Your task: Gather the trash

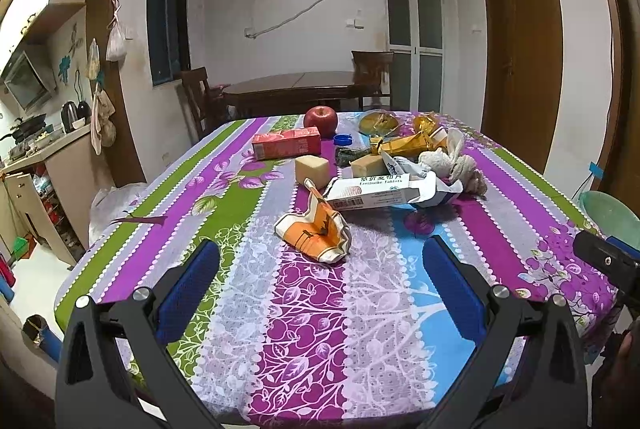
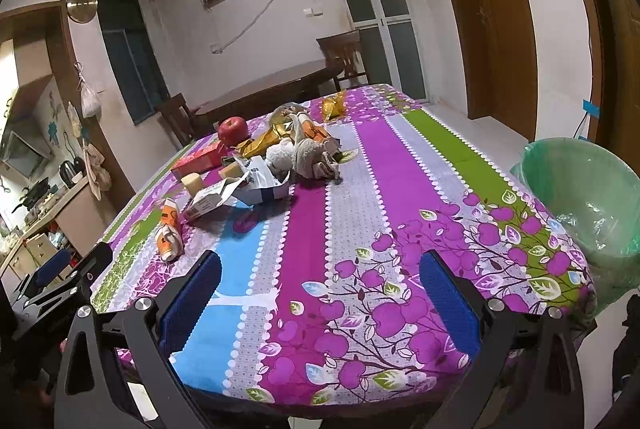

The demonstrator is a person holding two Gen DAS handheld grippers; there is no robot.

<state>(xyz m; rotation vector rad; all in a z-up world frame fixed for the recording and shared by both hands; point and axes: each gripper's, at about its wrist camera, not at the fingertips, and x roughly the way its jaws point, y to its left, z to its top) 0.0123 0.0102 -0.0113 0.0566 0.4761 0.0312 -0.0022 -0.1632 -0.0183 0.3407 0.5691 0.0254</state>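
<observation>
A crumpled orange and white wrapper (image 1: 316,233) lies on the tablecloth just ahead of my open, empty left gripper (image 1: 320,261); it also shows in the right wrist view (image 2: 170,231). Behind it lie a torn white tablet box (image 1: 372,191), gold wrappers (image 1: 408,145) and a crumpled beige cloth (image 1: 460,165). My right gripper (image 2: 320,269) is open and empty over the table's near right part, well apart from the pile (image 2: 256,185). A bin with a green bag (image 2: 588,197) stands off the table's right edge.
A red apple (image 1: 321,120), a red carton (image 1: 286,144), two beige blocks (image 1: 312,169) and a blue cap (image 1: 343,140) sit farther back on the table (image 1: 280,329). A wooden dining table and chairs (image 1: 296,89) stand beyond. A kitchen counter (image 1: 48,157) is at left.
</observation>
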